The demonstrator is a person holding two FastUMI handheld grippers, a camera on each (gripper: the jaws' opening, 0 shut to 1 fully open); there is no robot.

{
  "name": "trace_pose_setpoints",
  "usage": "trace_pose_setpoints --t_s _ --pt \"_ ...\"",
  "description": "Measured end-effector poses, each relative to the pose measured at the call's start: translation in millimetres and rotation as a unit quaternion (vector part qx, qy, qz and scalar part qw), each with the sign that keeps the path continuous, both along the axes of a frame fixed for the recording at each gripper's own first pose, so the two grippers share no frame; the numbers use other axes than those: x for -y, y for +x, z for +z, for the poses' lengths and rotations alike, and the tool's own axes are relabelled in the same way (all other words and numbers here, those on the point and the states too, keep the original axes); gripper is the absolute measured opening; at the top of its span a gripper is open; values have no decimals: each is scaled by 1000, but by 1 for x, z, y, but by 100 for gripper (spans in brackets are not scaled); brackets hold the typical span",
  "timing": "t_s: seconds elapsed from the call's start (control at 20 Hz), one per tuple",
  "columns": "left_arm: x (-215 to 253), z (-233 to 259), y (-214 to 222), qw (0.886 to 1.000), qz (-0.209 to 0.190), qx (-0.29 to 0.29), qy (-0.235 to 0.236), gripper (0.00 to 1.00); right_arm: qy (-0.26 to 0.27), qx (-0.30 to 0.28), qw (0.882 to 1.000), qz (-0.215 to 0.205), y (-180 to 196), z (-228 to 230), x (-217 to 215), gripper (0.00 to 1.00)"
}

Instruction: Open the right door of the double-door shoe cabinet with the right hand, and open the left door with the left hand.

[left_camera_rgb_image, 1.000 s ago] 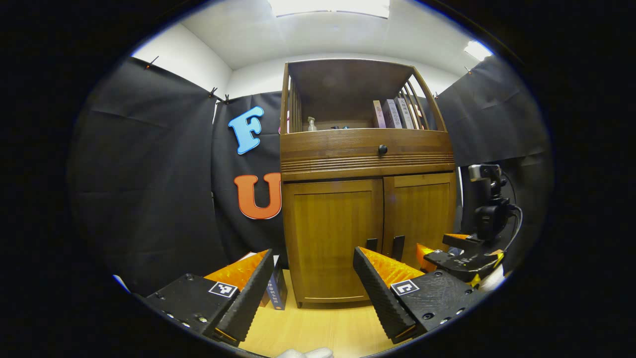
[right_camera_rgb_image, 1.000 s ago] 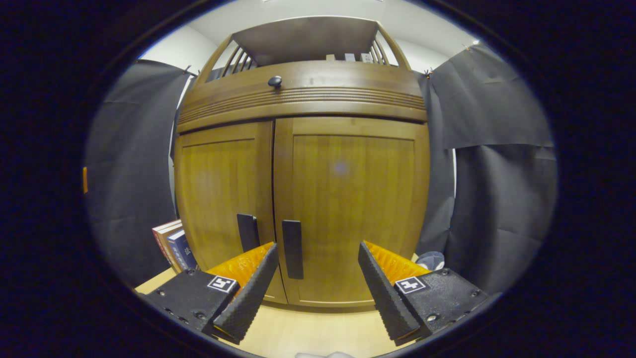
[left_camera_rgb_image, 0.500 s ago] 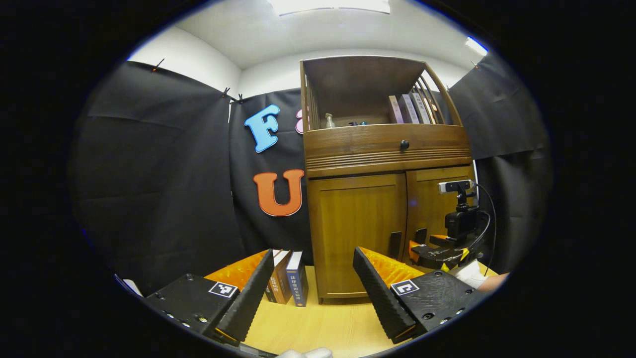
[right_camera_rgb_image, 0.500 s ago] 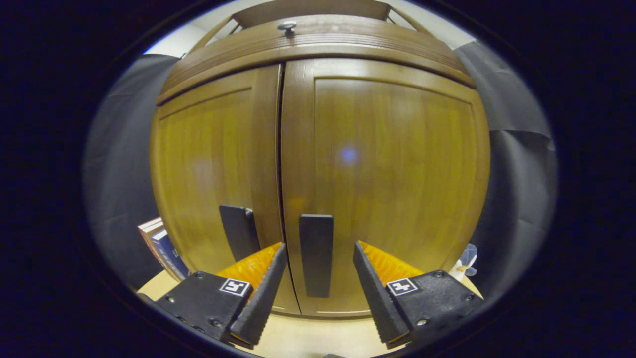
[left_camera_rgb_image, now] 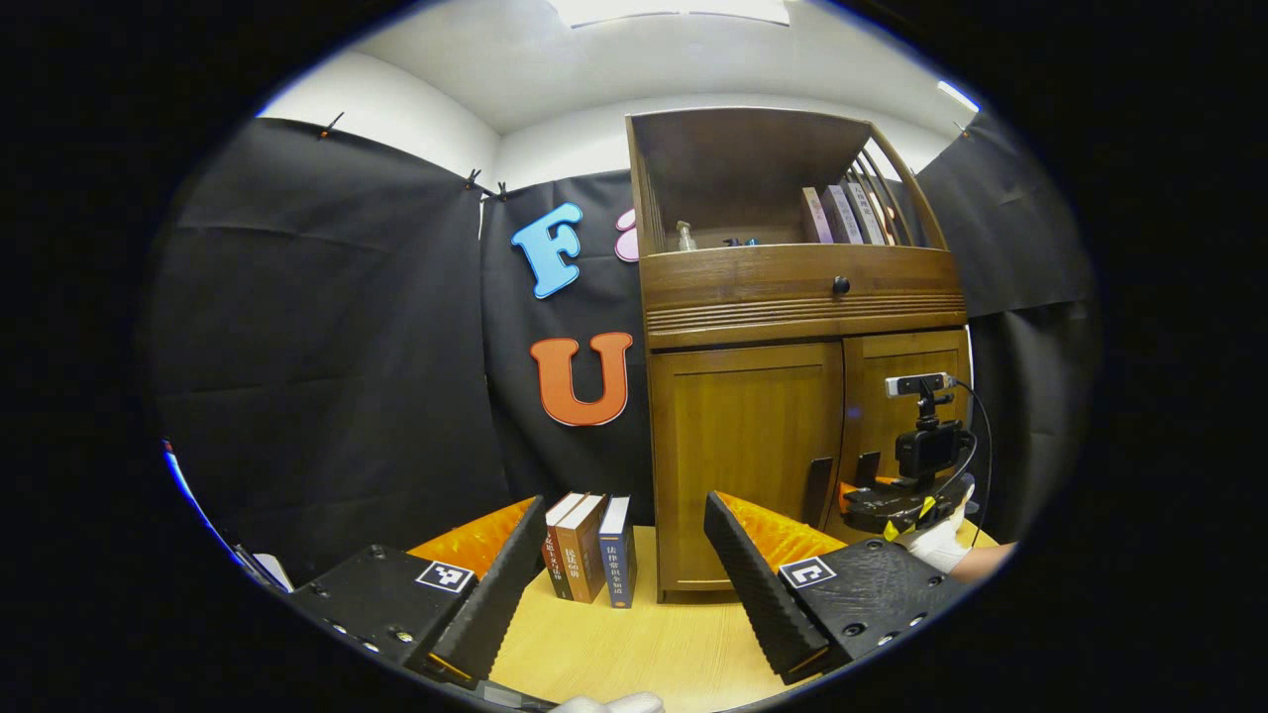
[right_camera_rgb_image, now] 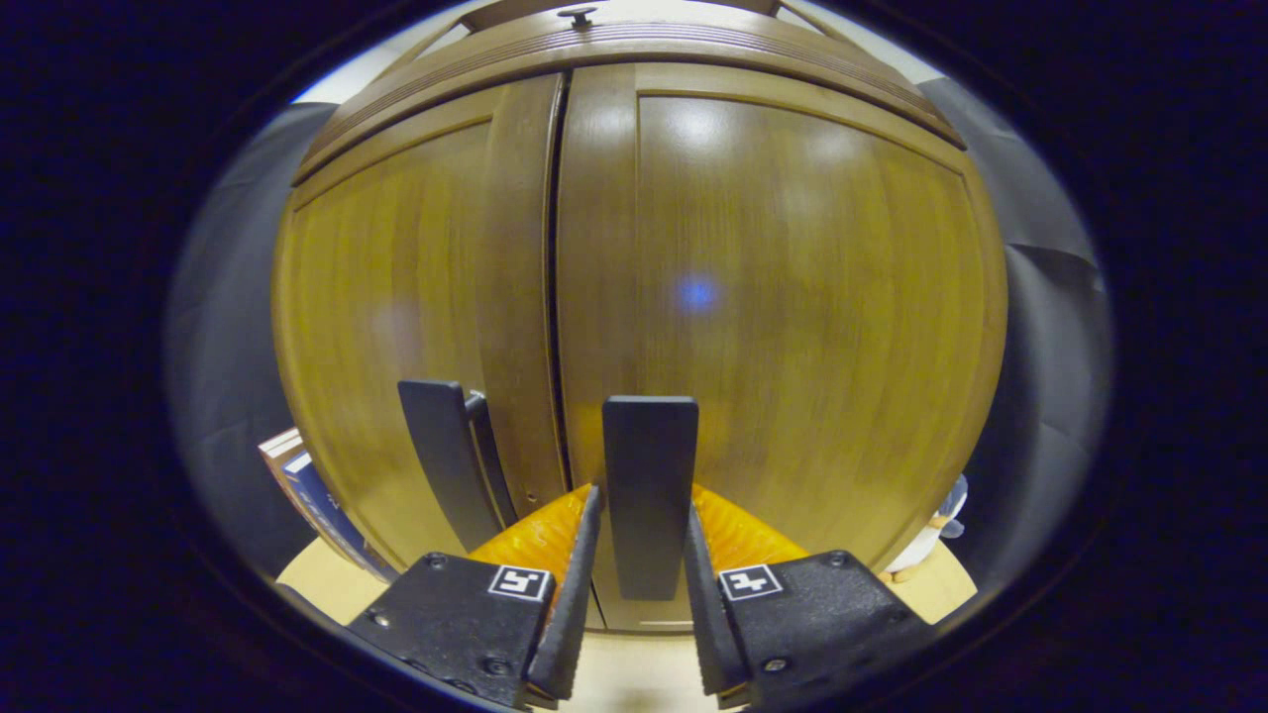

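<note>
**Cabinet doors both shut, right gripper at right handle**

Booth w/ black cloth walls, white ceiling w/ light panels, pale wood tabletop (left_camera_rgb_image: 634,644). On it stands the cabinet (left_camera_rgb_image: 802,317): open shelf on top, one drawer w/ one round knob (left_camera_rgb_image: 841,286), two doors below.

Counts: 2 doors, left door (left_camera_rgb_image: 748,456) and right door (right_camera_rgb_image: 792,297), both closed, meeting at centre seam. 2 dark vertical handles, one per door, either side of the seam: left handle (right_camera_rgb_image: 441,460), right handle (right_camera_rgb_image: 649,490). 3 books (left_camera_rgb_image: 591,548) upright on the tabletop, just beside cabinet's left side. On the shelf: approx 4 books (left_camera_rgb_image: 842,213) leaning at right, small bottle (left_camera_rgb_image: 685,237) at left; other small bits there too small to tell.

Left gripper (left_camera_rgb_image: 624,574): fingers wide apart, holding nothing, well back from cabinet, aimed at gap betw. books and left door.

Right gripper (right_camera_rgb_image: 639,584): right up at the right door, fingers closed in narrow w/ right handle between them. Pads look touching or just beside handle's edges; can't tell if they press. In left gripper view, right gripper (left_camera_rgb_image: 872,500) sits at the doors' lower part, gloved hand (left_camera_rgb_image: 936,543) behind it.
</note>
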State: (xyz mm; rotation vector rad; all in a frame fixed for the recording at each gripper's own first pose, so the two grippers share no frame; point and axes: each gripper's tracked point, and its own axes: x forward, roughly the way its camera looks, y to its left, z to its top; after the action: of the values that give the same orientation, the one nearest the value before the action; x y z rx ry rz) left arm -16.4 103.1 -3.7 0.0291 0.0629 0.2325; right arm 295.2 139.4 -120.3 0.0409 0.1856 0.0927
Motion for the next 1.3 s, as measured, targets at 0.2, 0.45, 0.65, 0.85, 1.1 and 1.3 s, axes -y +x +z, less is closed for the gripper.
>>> trace_pose_setpoints --t_s 0.2,0.45,0.65,0.85,1.1,1.3 --pt "3 -2 0 1000 -7 1 -7 96 -4 -12 1000 14 -3 0 3 33" --pt "8 -2 -11 1000 -16 7 -8 96 -1 -23 999 29 -14 0 4 28" --pt "10 -3 -24 1000 -21 8 -14 96 -1 -27 999 38 -41 -4 14 28" --pt "17 -9 -36 999 -29 4 -17 96 -5 -28 999 42 -70 -7 26 27" --pt "34 -15 -52 999 -49 0 -19 96 -4 -29 999 40 -109 -9 49 27" --pt "54 -21 -57 997 -74 -4 -24 96 3 -28 999 28 -138 -12 72 27"
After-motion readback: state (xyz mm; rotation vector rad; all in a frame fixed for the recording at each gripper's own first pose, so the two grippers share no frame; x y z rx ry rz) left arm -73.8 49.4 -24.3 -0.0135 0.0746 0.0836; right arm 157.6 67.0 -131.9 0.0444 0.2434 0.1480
